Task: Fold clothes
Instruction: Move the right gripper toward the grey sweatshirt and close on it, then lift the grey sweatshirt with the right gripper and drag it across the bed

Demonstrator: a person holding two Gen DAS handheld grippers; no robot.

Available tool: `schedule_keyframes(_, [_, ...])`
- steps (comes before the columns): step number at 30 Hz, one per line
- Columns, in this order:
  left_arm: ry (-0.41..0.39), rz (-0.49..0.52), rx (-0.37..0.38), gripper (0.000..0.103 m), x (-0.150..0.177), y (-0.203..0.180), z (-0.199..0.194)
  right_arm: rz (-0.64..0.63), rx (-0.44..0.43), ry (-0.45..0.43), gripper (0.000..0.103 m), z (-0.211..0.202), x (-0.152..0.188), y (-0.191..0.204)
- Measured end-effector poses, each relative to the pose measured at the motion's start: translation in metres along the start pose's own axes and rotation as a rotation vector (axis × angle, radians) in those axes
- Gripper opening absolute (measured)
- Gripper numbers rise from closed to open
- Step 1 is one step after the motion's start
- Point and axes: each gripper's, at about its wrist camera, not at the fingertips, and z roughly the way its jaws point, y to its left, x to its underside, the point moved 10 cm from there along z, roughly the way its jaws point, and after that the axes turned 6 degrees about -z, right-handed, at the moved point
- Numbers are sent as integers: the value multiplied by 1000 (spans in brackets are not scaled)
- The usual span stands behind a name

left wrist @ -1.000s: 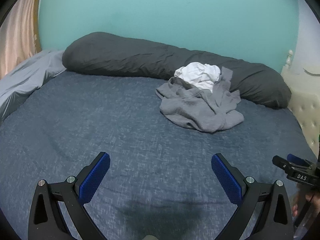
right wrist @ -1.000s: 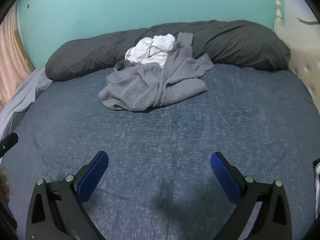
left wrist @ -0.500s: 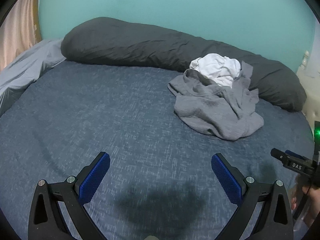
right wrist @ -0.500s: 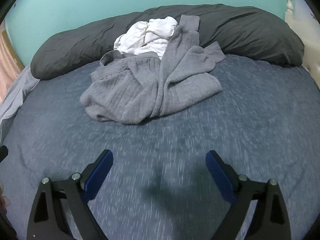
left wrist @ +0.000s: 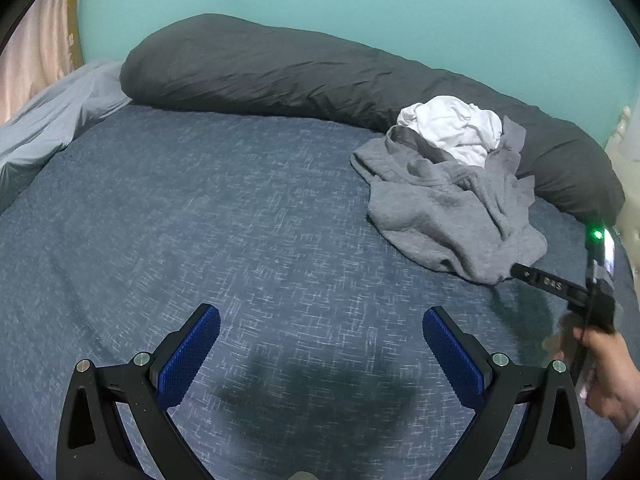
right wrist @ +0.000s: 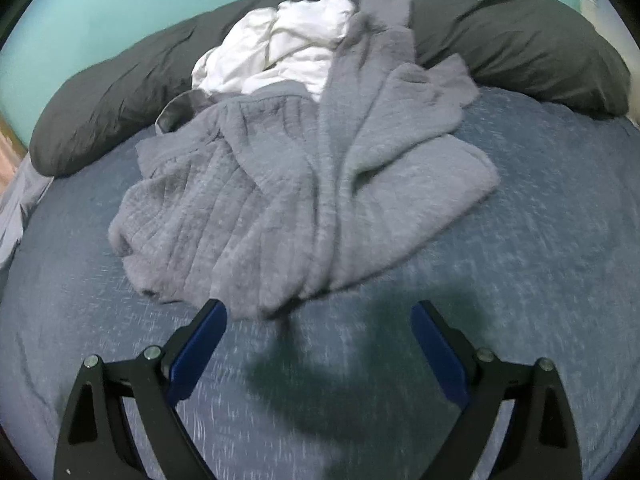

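A crumpled grey garment (right wrist: 304,184) lies on the blue bed (right wrist: 540,280), with a crumpled white garment (right wrist: 288,44) behind it against the dark bolster. My right gripper (right wrist: 318,322) is open and empty, its fingertips just short of the grey garment's near edge. In the left wrist view the grey garment (left wrist: 448,208) and white garment (left wrist: 456,128) lie at the right. My left gripper (left wrist: 320,332) is open and empty over bare bed, left of the clothes. The right gripper (left wrist: 560,286) shows at that view's right edge, held by a hand.
A long dark grey bolster (left wrist: 300,76) runs along the teal wall. A light grey sheet (left wrist: 44,128) lies bunched at the bed's left edge. A cream headboard (left wrist: 628,184) stands at the far right.
My right gripper has moved forward to the near edge of the grey garment. My left gripper has moved forward and turned a little left, so the clothes sit further right.
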Motion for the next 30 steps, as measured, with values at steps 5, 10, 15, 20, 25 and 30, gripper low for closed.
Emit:
schedule_keyframes(5, [9,-8,3,103,1,5,5,21,-17,26,81,23,-5,3])
schedule_keyframes(10, [11,-10,1,103,2,10,5,37,-30,48,55,36,-2,3])
schedule_keyframes(15, [13,-14,-6,103,6,17,0,6,-35,-15,9,19,-6,4])
schedule_keyframes(20, [3,-18,0,103,9,15,-13,-38,-49,-106,7,-20,-17,7])
schedule_keyframes(25, [-11,-11,7,103,12,10,-35,-52,-98,-173,6,-64,-26,13])
schedule_keyframes(30, [-49,-4,11,103,6,9,-67,-88,-135,-234,6,-114,-35,38])
